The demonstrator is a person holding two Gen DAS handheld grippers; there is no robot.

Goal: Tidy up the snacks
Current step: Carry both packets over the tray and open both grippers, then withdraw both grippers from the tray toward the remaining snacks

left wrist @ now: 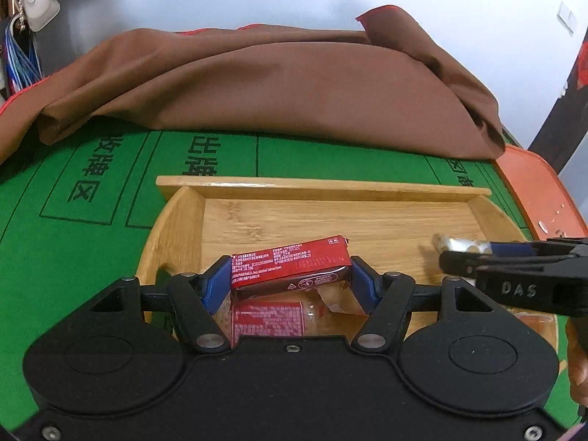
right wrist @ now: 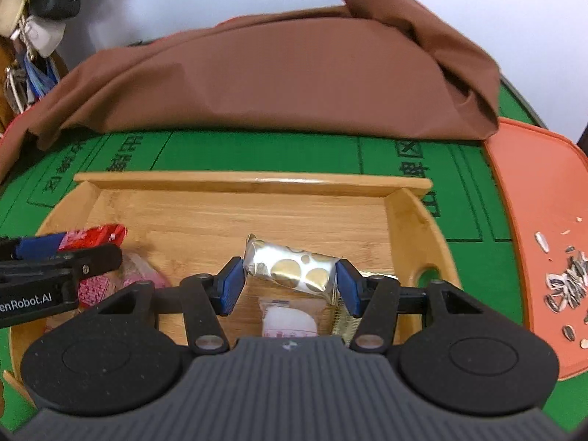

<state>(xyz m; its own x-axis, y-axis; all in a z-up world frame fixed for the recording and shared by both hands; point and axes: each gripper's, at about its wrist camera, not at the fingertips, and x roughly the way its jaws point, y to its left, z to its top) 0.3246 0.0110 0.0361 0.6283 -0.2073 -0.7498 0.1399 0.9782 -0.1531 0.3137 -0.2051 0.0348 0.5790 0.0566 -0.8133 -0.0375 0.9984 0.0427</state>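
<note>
A bamboo tray (left wrist: 330, 217) lies on the green mat; it also shows in the right wrist view (right wrist: 235, 217). My left gripper (left wrist: 290, 277) is shut on a red snack bar (left wrist: 290, 266) just above the tray's near left part, over a clear packet with a red label (left wrist: 268, 318). My right gripper (right wrist: 290, 279) is shut on a silver packet with gold dots (right wrist: 294, 266) above the tray's near right part, over a white wrapped snack (right wrist: 288, 321). The right gripper also shows in the left wrist view (left wrist: 459, 253), the left one in the right wrist view (right wrist: 73, 246).
A brown cloth (left wrist: 257, 88) is heaped behind the tray. An orange board (right wrist: 533, 220) at the right carries sunflower seeds and shells (right wrist: 566, 286). Pink-red packets (right wrist: 121, 279) lie in the tray's left corner. Bags hang at the far left (left wrist: 33, 3).
</note>
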